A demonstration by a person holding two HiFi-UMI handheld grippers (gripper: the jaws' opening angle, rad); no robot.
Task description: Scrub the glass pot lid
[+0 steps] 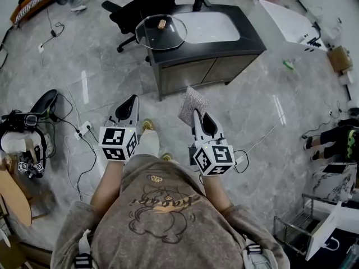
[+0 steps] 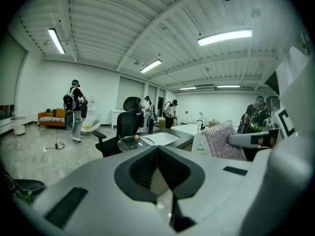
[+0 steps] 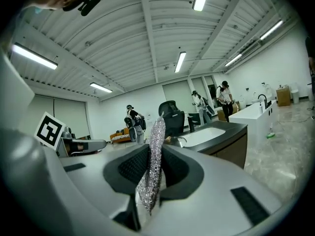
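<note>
My left hand-held gripper [image 1: 129,101] has its jaws pressed together on nothing, and my right hand-held gripper [image 1: 197,115] pinches a sparkly scrub cloth [image 1: 193,104]. In the head view, the glass pot lid [image 1: 161,32] lies well ahead of both, on the dark bench [image 1: 249,35] beside its white sink [image 1: 210,27]. In the left gripper view, the lid shows far off, just above my closed jaws. In the right gripper view, the cloth stands upright between the jaws, clamped.

Studio hall: sink counter [image 1: 253,37], office chair [image 1: 141,5], strip lights [image 2: 225,37].
</note>
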